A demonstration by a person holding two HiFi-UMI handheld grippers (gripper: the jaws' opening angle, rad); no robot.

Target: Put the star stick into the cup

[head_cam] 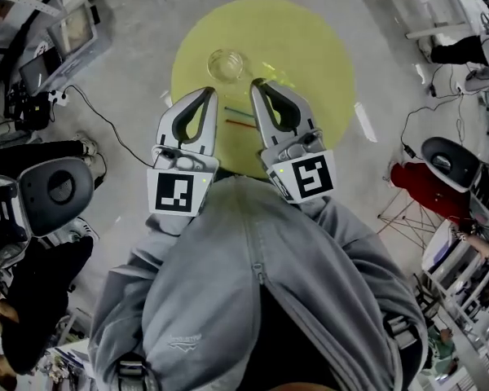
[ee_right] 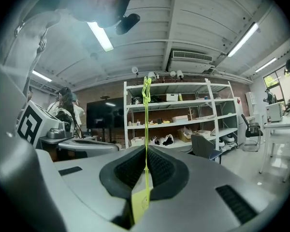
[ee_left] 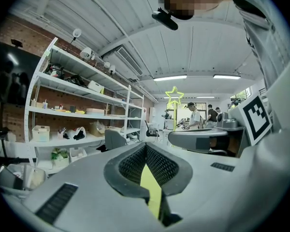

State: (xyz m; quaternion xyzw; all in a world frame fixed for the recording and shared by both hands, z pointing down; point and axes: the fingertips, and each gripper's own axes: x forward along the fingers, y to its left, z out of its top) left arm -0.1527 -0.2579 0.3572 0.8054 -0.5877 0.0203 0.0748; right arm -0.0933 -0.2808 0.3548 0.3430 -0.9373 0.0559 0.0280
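The right gripper (head_cam: 257,85) was clenched on the star stick (ee_right: 146,124), which stood upright from its jaws. The glass cup (head_cam: 226,64), at its 11 o'clock on the yellow table (head_cam: 326,63), held nothing. The left gripper (head_cam: 209,94) was clenched and empty.

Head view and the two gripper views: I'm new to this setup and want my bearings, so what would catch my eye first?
The round yellow table fills the middle of the head view, with a clear glass cup standing on it, left of centre. In the right gripper view, the right gripper has its jaws shut on a thin yellow-green star stick that stands straight up.
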